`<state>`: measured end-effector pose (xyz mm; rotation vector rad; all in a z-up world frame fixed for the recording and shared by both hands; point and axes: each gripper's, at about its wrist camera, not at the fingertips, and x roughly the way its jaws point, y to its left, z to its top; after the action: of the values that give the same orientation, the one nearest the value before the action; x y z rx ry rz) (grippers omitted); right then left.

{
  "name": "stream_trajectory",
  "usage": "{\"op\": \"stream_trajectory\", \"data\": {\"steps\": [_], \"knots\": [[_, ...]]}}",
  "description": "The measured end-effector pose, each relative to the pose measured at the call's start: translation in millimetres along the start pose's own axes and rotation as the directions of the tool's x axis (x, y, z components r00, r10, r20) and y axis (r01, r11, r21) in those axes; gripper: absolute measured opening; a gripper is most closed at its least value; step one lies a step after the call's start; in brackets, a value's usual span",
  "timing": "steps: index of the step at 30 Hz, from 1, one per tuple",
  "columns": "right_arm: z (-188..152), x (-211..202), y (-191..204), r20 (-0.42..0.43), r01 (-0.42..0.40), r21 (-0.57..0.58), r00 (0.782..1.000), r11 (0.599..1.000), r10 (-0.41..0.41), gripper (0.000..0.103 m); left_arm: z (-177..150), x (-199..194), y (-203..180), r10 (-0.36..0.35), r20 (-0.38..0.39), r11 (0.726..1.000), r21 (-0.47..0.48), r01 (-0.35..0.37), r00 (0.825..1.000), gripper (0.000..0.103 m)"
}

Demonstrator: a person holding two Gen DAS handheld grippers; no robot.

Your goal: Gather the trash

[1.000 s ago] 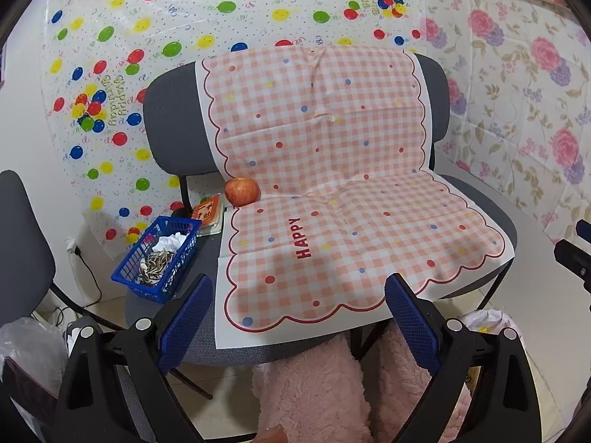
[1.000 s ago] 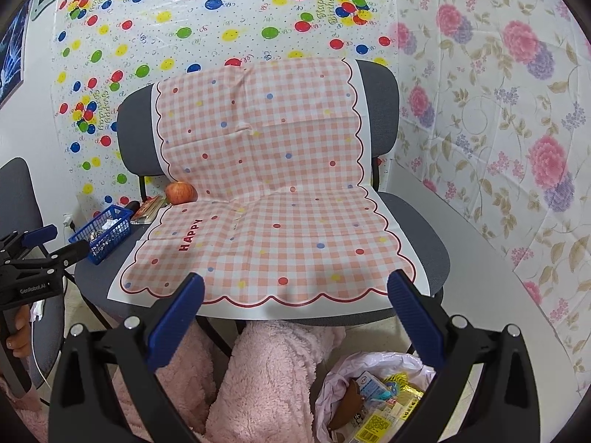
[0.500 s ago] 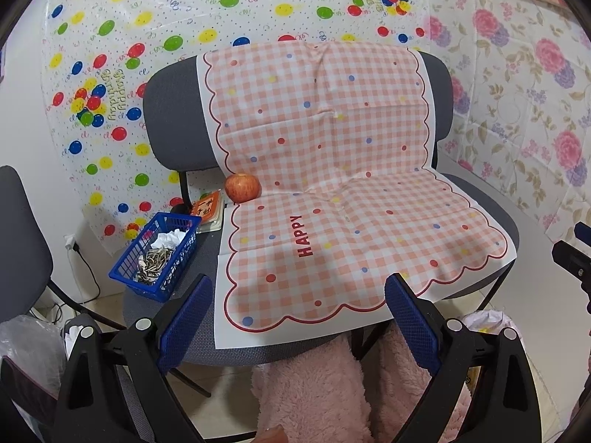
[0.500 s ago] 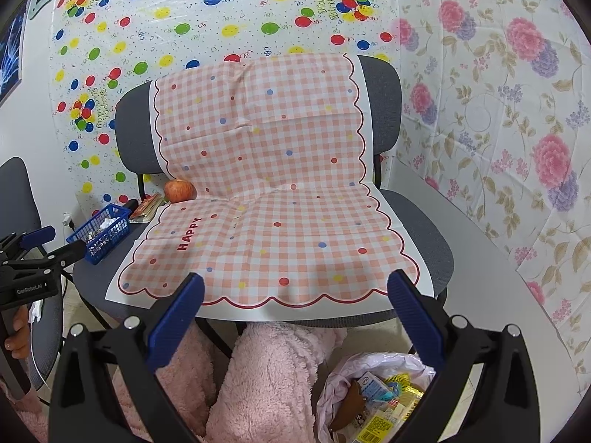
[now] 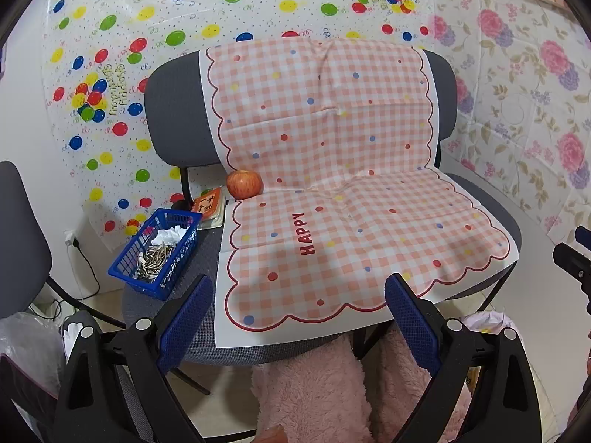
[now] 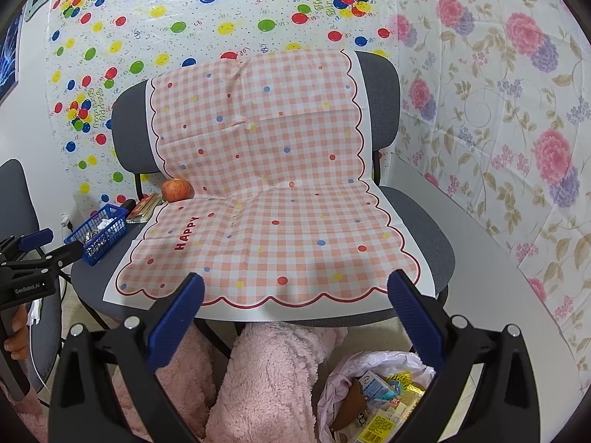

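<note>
Both claws are spread wide and hold nothing: the left claw (image 5: 297, 313) sits low in its own frame over the front edge of the chair seat (image 5: 207, 350), and the right claw (image 6: 295, 308) does the same in the right wrist view. Below them, at the bottom of each frame, are the person's fluffy pink trouser legs (image 6: 266, 380). At the lower right of the right wrist view, on the floor just beside those legs, a pale trash bag (image 6: 373, 395) lies open with wrappers already in it.

Further out, a pink checked sheet (image 5: 332, 192) covers the seat and backrest, and nothing lies on its middle. What is left to collect looks to be at the left of the seat: a blue basket (image 5: 159, 254) with seed shells and a crumpled tissue sits at left centre of the left wrist view, its long axis running away from the camera. It lies up and left of the left claw, which I judge the nearer one; nothing stands between them.

Behind the basket a small orange packet (image 5: 207, 205) lies flat, and an apple (image 5: 244, 184) rests against the backrest fold. Balloon and flower sheets cover the walls beyond.
</note>
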<state>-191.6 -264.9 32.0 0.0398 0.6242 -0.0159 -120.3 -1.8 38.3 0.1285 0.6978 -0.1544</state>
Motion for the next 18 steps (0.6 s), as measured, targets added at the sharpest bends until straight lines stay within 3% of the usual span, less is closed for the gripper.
{"op": "stream_trajectory", "data": {"steps": [18], "knots": [[-0.6,1.0,-2.9,0.0,0.005,0.007,1.0,1.0,-0.005,0.097,0.4,0.9,-0.1,0.0,-0.001,1.0,-0.002,0.0,1.0,0.093]]}}
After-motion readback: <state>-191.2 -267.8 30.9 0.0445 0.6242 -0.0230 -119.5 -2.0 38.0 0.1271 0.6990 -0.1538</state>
